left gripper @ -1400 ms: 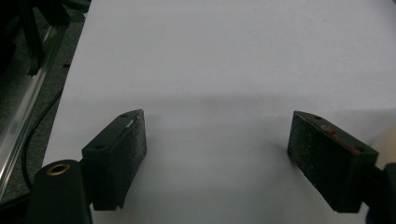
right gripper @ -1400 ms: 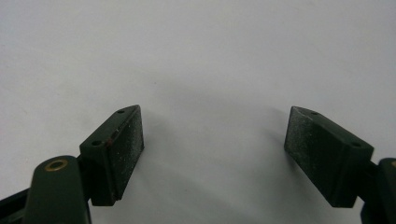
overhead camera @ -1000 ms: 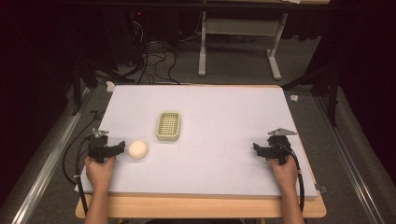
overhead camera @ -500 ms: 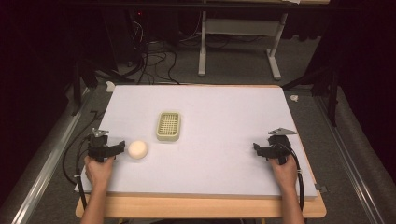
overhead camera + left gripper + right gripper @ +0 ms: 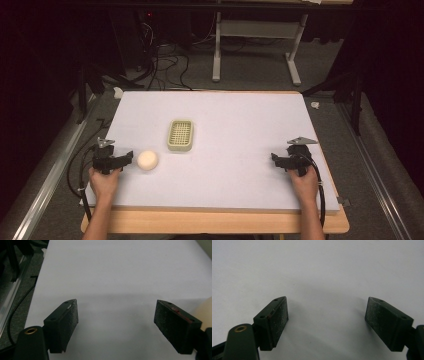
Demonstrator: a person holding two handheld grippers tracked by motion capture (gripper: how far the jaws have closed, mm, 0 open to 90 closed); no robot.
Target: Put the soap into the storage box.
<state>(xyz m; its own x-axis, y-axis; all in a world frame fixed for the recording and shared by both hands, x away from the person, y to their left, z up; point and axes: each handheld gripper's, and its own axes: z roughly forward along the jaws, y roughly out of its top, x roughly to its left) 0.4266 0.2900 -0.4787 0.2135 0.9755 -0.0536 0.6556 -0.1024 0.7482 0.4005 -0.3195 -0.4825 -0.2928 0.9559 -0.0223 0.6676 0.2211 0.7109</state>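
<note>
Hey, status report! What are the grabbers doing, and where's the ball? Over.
Left gripper open, right gripper open, both empty. Cream ball on table beside left gripper, untouched. Green basket just beyond. Nothing blocking.

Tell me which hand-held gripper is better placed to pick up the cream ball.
Left. The left hand-held gripper sits right beside the cream ball, jaws wide open; the ball shows just past one jaw in its view. The right hand-held gripper, also open, is across the table, far from it.
</note>
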